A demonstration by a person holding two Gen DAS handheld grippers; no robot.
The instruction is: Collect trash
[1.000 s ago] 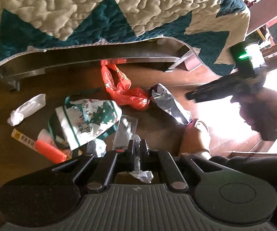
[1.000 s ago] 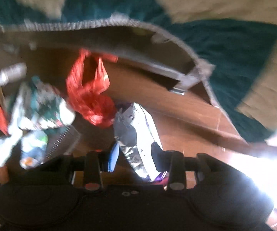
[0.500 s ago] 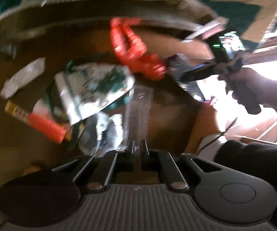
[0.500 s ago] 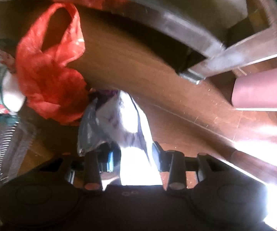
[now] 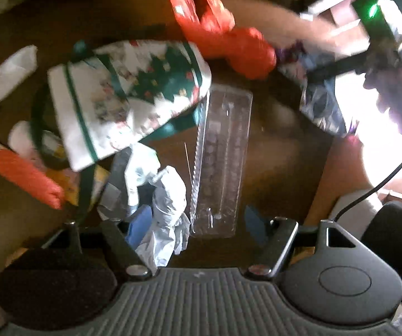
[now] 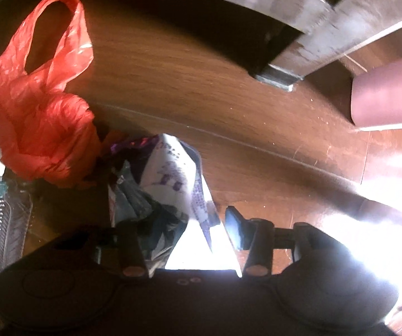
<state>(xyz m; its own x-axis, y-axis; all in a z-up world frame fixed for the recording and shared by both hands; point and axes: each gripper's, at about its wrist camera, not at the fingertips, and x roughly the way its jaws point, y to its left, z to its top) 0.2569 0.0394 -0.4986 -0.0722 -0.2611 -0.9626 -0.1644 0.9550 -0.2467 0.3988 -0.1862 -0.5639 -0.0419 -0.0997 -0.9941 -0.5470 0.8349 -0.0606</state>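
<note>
Trash lies low in both frames, so my left tongs (image 5: 192,221) spread wide around the tissue (image 5: 164,204), my right tongs (image 6: 184,229) wide around the foil bag (image 6: 167,184).

Sunlit wooden floor (image 6: 189,89), bed frame (image 6: 307,53)

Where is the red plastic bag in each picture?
Left wrist view: the red plastic bag lies at top centre, above the clear plastic tray.
Right wrist view: it fills the left side.
Shared landmark: the silver foil wrapper just right of it.
</note>
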